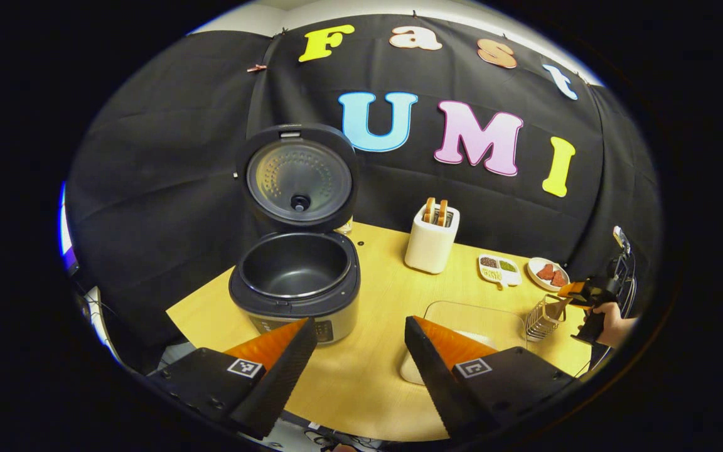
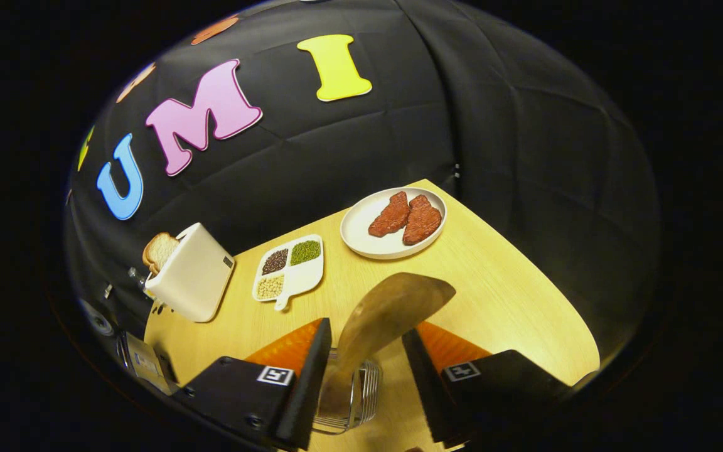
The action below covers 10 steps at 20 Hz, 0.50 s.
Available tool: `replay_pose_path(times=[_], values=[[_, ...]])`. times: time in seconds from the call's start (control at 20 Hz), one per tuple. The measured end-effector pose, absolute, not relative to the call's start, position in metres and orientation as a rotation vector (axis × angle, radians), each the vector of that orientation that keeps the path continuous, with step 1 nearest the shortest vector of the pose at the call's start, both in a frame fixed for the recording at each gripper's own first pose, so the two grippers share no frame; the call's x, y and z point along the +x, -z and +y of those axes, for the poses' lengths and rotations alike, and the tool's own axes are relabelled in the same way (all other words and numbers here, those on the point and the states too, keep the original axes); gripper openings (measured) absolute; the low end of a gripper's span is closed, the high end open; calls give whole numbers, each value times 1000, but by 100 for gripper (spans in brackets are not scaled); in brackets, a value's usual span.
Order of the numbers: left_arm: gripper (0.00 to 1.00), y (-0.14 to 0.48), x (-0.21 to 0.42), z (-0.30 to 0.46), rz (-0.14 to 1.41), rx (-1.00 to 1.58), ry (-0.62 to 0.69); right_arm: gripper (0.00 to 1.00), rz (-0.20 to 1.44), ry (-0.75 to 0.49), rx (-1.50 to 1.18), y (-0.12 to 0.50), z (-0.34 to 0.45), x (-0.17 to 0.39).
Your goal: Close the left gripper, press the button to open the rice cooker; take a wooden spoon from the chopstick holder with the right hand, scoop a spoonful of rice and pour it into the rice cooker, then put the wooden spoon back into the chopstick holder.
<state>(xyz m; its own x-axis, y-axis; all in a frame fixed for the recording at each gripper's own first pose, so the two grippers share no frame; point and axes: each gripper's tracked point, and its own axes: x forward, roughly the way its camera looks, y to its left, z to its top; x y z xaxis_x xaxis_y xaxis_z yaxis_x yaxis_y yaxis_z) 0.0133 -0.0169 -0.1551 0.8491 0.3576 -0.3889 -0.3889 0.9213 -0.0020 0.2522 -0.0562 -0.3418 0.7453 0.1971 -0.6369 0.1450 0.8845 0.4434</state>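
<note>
Item: wooden spoon (image 2: 386,314). It stands between my right gripper (image 2: 364,358) fingers, bowl up, long axis running down into the chopstick holder (image 2: 352,395) below. My jaws are spread, flanking it; contact I cannot tell. My left gripper (image 1: 355,351) (jaws wide, empty) hangs near the open rice cooker (image 1: 295,276).
</note>
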Motion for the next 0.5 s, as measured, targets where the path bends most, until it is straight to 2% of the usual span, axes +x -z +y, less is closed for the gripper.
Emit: replay_pose_path(times=[0.05, 0.1, 0.15, 0.25, 0.5], values=[[96, 159, 14, -21, 400, -86, -390, 55, 737, -28, 504, 339, -56, 252], [96, 162, 14, -24, 407, -92, -384, 54, 736, -32, 512, 337, -54, 251], [96, 165, 13, -26, 412, -97, -379, 39, 735, -32, 519, 332, -53, 251], [96, 166, 15, -29, 412, -108, -364, 25, 752, -31, 534, 327, -50, 246], [96, 158, 13, -19, 377, -110, -325, 17, 714, -43, 520, 293, -43, 237]])
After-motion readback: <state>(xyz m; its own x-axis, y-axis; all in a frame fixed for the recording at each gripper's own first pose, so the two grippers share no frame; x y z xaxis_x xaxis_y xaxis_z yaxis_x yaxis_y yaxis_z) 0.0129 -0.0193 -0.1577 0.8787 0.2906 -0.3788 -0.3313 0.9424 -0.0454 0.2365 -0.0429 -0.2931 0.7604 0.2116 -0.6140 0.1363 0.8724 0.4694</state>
